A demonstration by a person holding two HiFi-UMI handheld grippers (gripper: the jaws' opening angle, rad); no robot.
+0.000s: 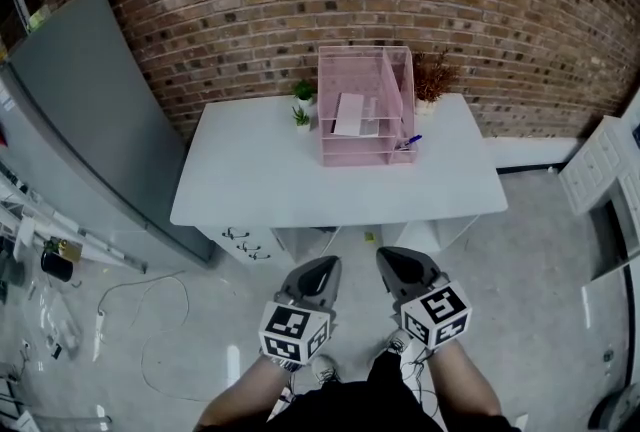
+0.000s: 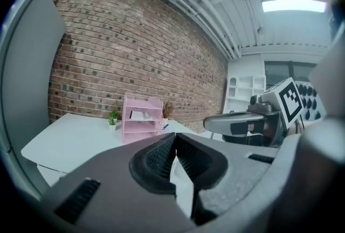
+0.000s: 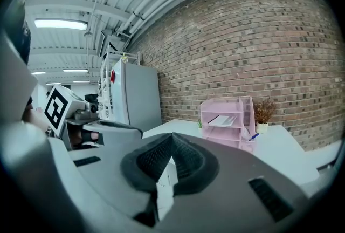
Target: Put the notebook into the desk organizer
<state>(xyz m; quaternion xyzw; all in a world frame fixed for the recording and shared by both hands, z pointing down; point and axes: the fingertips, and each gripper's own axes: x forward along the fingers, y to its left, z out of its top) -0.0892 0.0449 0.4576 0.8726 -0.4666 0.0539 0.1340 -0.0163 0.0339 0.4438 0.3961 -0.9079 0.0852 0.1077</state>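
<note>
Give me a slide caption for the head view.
The left gripper and right gripper, both shut, face a white desk whose pink organizer holds a notebook.

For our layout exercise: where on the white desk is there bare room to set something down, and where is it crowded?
Bare: the desk's left half, up to the small green plants, and the front strip before the pink organizer. Crowded: the back, with plants, organizer, blue pen and dried plant.

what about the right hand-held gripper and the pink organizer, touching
Apart. Head view: right hand-held gripper hangs over the floor, short of the desk holding the pink organizer.
</note>
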